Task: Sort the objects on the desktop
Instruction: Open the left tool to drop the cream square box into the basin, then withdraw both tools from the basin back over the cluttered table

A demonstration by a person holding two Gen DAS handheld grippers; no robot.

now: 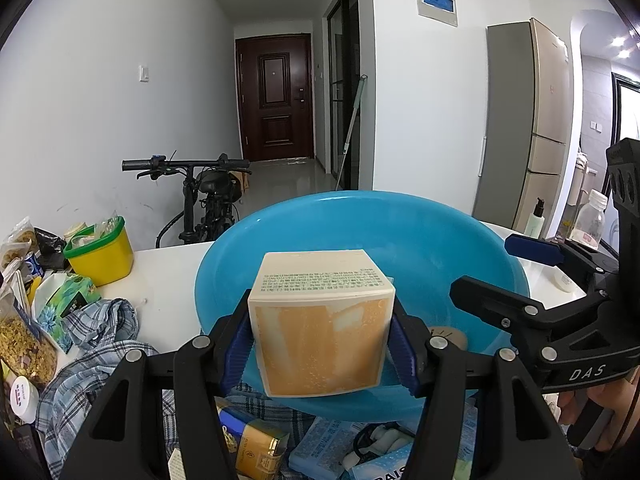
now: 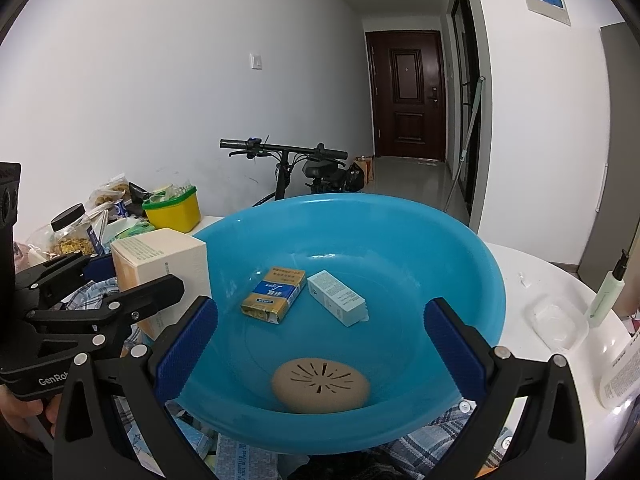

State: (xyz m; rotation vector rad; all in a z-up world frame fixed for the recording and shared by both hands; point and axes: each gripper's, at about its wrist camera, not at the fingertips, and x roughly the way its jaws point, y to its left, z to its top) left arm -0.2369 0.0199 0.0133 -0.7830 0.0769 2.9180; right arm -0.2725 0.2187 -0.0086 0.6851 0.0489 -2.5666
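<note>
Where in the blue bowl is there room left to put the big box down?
The blue bowl has bare floor on its right side, past the pale blue carton, and along its far wall. The middle holds the gold and blue pack; the tan disc takes the near side.

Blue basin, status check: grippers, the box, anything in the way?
Left gripper shut on cream box, held at the blue basin rim. Right gripper open, empty. Basin holds gold pack, pale blue box, tan disc; landing spots free.
</note>
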